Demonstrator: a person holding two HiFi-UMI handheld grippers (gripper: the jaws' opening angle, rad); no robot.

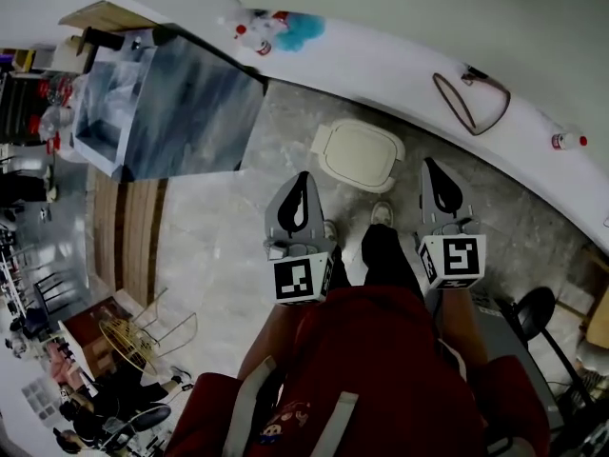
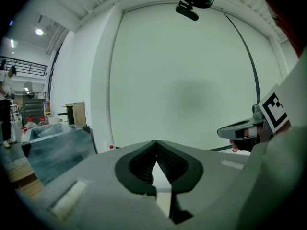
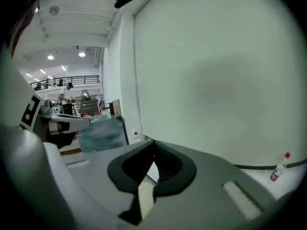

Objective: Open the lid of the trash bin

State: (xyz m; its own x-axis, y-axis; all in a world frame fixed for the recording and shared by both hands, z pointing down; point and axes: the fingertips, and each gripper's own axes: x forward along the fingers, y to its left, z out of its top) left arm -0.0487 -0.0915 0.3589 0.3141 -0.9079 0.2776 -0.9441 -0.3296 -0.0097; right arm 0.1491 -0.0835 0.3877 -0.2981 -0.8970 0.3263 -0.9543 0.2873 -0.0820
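The trash bin [image 1: 360,155] stands on the grey floor by the white wall, its cream lid down. In the head view both grippers hang in front of the person, short of the bin. My left gripper [image 1: 304,175] is just to the bin's near left, jaws shut and empty. My right gripper [image 1: 430,163] is to the bin's near right, also shut on nothing. In the left gripper view the tips [image 2: 156,142] meet against the bare wall; in the right gripper view the tips [image 3: 154,142] meet likewise. The bin is hidden in both gripper views.
A blue-grey table [image 1: 176,108] stands to the left of the bin. A looped cable [image 1: 471,98] and a small bottle [image 1: 569,141] lie along the wall. The person's shoes [image 1: 381,215] are just before the bin. A black chair [image 1: 533,312] is at the right.
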